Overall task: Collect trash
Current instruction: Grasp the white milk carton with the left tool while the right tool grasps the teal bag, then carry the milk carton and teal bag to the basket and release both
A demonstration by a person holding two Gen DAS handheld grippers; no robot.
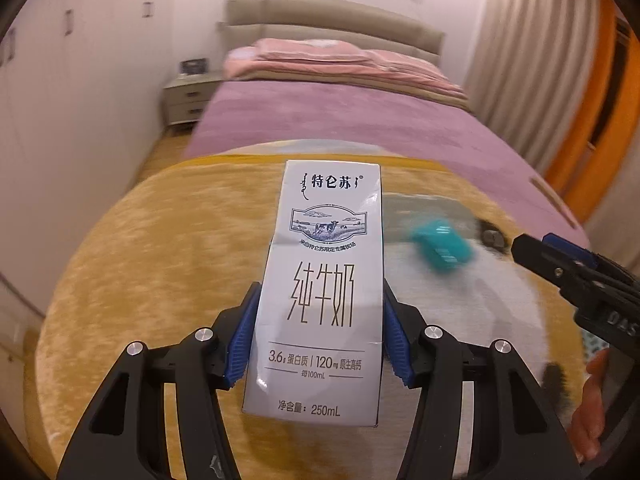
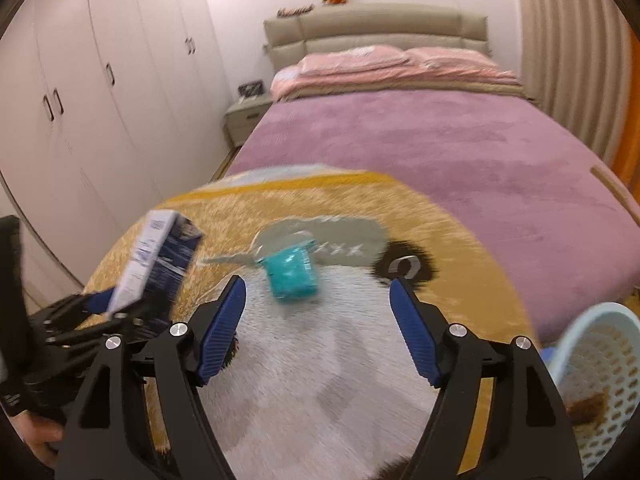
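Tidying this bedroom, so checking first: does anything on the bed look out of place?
Yes. A crumpled teal wrapper lies loose on the yellow panda blanket, where litter doesn't belong. The milk carton is already between the left gripper's jaws.

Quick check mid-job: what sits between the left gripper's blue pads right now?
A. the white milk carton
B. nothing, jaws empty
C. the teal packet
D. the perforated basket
A: in the left wrist view the milk carton stands upright in the left gripper, its blue pads against both sides; the teal packet lies apart on the blanket.
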